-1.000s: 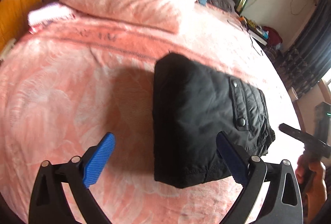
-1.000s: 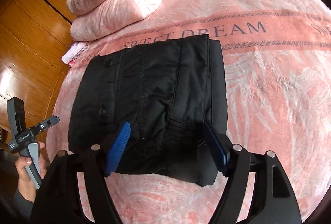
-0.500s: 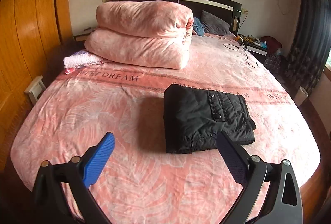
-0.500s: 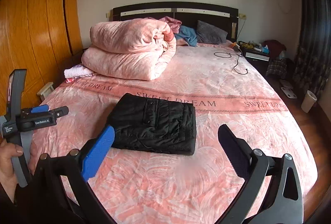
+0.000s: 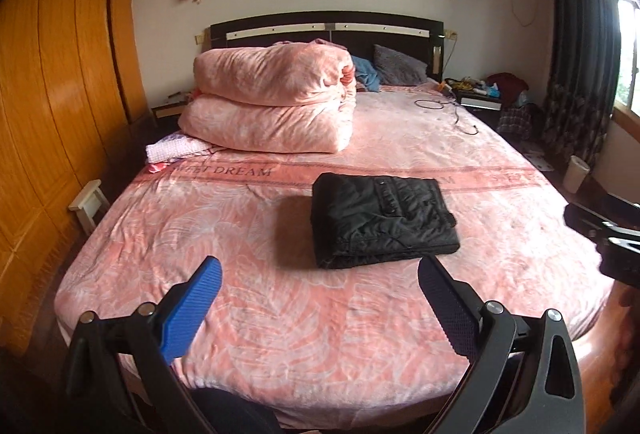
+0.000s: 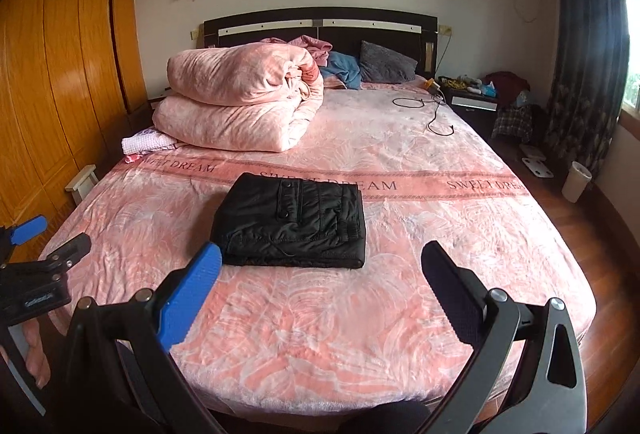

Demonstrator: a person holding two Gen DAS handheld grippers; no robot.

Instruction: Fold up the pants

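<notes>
Both grippers stand nearest the lenses with nothing between their jaws: the left gripper (image 5: 318, 276) has its blue pad and its dark pad spread wide, and the right gripper (image 6: 322, 260) is spread just as wide, its fingers framing bare bedspread. Neither touches the cloth; each hangs short of the near edge of the bed (image 5: 280, 334). At the left edge of the right wrist view a hand (image 6: 32, 350) grips the handle of the other tool

Beyond the fingertips, near the middle of the pink bedspread and just below its printed band of lettering, lie the black pants (image 6: 292, 222), already stacked in a squarish bundle of several layers with a snap-buttoned flap on top. The task looks complete or nearly so, judged from that tidy shape

The fabric looks quilted and lightly padded, so it should be soft, light and springy rather than stiff; a stack like this will likely puff open or slide layer over layer if lifted by one corner. The shell seems smooth and may slip between hard pads. Should it need moving or another fold, the safest hold is probably through all layers along the thick folded edge facing the grippers, one tool at each near corner, pinching deep enough to trap every layer

Farther back sit a rolled pink quilt (image 5: 272, 101), a grey pillow (image 6: 386, 67) and the dark headboard (image 5: 328, 29)
</notes>
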